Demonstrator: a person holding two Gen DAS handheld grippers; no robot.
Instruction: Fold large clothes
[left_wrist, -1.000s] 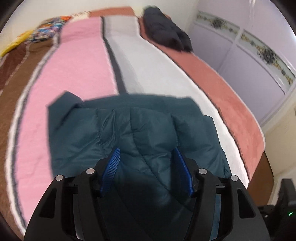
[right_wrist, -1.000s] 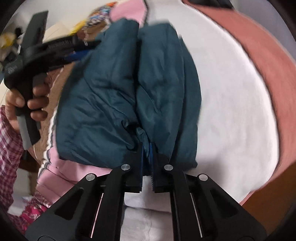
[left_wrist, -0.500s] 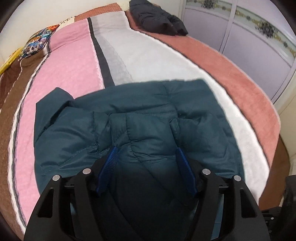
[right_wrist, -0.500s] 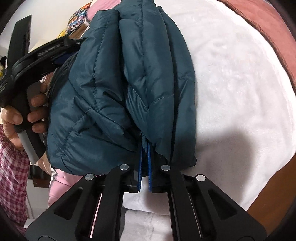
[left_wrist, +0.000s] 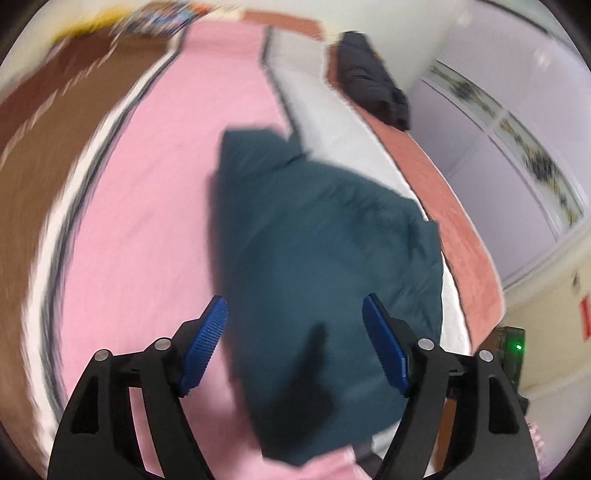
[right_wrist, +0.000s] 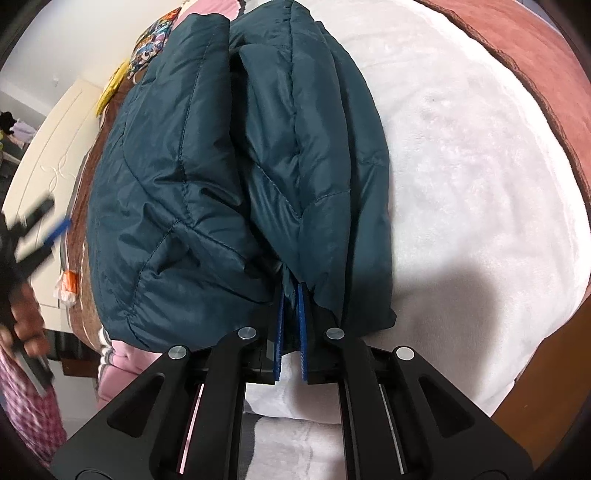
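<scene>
Teal puffer jacket (right_wrist: 236, 177) lies folded in a bundle on the striped blanket (right_wrist: 480, 184) of the bed, quilted layers stacked, near edge bunched straight ahead of the right gripper (right_wrist: 290, 332). Right gripper's blue pads (right_wrist: 303, 332) are pressed nearly together, pinching a fold of the jacket's near edge; fabric sits between the pads. White blanket stripe to the right of that gripper, pink stripe showing below the jacket to its left. Left gripper (left_wrist: 293, 347), view motion-blurred, is spread wide with nothing between its pads (left_wrist: 205, 343); the jacket (left_wrist: 325, 280) lies ahead of and below it, apart from the fingers, across the pink and white stripes. Second dark garment (left_wrist: 373, 92) well beyond the jacket, far ahead and right of the left gripper, on the rust stripe. Pale wardrobe doors (left_wrist: 498, 147) further right. In the right wrist view the left gripper (right_wrist: 33, 229) shows blurred at far left, held by a hand (right_wrist: 26, 328) above a plaid sleeve (right_wrist: 26, 402), apart from the jacket.
</scene>
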